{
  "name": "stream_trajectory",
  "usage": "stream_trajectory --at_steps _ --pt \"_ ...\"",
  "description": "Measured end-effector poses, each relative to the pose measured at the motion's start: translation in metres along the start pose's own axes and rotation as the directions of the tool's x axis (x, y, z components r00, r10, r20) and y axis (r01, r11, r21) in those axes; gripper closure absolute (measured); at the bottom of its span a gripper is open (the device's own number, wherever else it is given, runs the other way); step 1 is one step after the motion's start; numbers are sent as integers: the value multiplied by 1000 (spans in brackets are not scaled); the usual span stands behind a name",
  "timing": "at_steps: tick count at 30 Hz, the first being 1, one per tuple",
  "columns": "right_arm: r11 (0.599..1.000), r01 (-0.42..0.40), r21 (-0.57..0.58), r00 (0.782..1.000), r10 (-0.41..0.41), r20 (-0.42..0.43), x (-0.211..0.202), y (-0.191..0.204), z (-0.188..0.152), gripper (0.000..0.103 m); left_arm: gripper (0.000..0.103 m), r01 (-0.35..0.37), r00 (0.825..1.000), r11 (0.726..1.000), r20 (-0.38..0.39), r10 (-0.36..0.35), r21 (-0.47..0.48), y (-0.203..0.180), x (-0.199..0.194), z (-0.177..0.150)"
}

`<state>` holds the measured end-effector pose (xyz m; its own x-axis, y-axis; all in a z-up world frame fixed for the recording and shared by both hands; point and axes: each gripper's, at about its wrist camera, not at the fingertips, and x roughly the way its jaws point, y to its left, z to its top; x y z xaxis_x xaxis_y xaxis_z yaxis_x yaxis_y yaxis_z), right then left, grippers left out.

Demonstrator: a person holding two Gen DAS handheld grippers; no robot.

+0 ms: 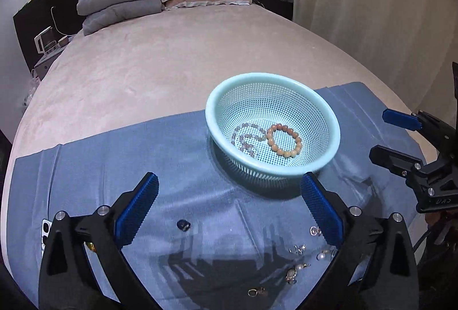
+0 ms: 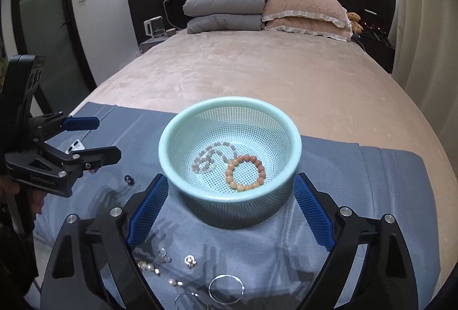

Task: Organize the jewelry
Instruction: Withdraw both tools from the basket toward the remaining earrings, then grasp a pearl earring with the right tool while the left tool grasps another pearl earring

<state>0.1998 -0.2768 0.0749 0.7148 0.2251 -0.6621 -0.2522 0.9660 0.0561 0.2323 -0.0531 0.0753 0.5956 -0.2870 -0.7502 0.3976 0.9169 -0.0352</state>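
Looking at what's left: the teal basket [image 2: 230, 164] already holds an orange bead bracelet [image 2: 245, 172] and a pale bead strand [image 2: 213, 157], and it sits dead ahead of the right gripper [image 2: 230, 212], between its wide-open, empty fingers. The loose earrings [image 2: 190, 261] and silver bangle [image 2: 226, 288] lie on the blue cloth [image 2: 372, 181] closer in than those fingertips, below them. The left gripper [image 1: 229, 207] is wide open and empty too, with small pieces low to its right, so I'd guess right is nearer.

Left gripper [image 1: 229, 204]: jaws spread wide, holding nothing.
Basket [image 1: 329, 121]: just ahead, holding orange bracelet [image 1: 284, 140].
Earrings [image 1: 297, 250]: beneath right finger.
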Motion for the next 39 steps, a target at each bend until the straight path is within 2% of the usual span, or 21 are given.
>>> stream_trajectory --at_steps 5,9,12,14,17,20,23,26,28,30,34,37,39 --pt "1000 -4 -18 1000 4 -25 -11 5 -29 17 6 -1 1000 999 -8 2 54 -11 -8 -37" --pt "997 -32 -76 999 30 -32 -9 14 -66 17 6 -25 1000 995 -16 26 95 -13 -6 -69" --pt "989 -6 -148 1000 6 1 -11 20 -93 17 6 -20 999 992 -35 24 123 -11 0 -97" --pt "985 -21 -174 999 26 27 -12 23 -106 17 6 -19 998 989 -51 27 148 -10 4 -115" --pt "982 -49 -182 999 51 7 -8 26 -115 18 6 -40 999 984 -26 46 171 -11 5 -138" --pt "978 -58 -200 998 56 -14 0 32 -116 23 6 -114 993 974 32 110 194 -11 3 -152" --pt "972 -79 -220 997 74 -33 7 40 -117 26 6 -122 992 971 39 117 204 -12 4 -161" --pt "961 -113 -251 993 99 -69 15 48 -119 35 6 -90 996 976 28 87 199 -12 6 -167" --pt "953 -135 -271 989 113 -93 19 55 -124 46 7 -69 998 980 19 66 185 -10 9 -169" --pt "945 -154 -289 985 125 -116 22 60 -128 53 9 -49 999 985 24 46 167 -9 10 -173" --pt "933 -181 -311 980 143 -142 26 68 -136 60 14 22 1000 987 16 -25 160 -11 13 -173" --pt "928 -193 -318 976 150 -156 30 71 -138 70 19 43 999 984 -4 -43 172 -16 20 -171" --pt "926 -184 -329 977 138 -161 34 73 -139 74 24 63 998 983 -24 -60 173 -18 25 -169"
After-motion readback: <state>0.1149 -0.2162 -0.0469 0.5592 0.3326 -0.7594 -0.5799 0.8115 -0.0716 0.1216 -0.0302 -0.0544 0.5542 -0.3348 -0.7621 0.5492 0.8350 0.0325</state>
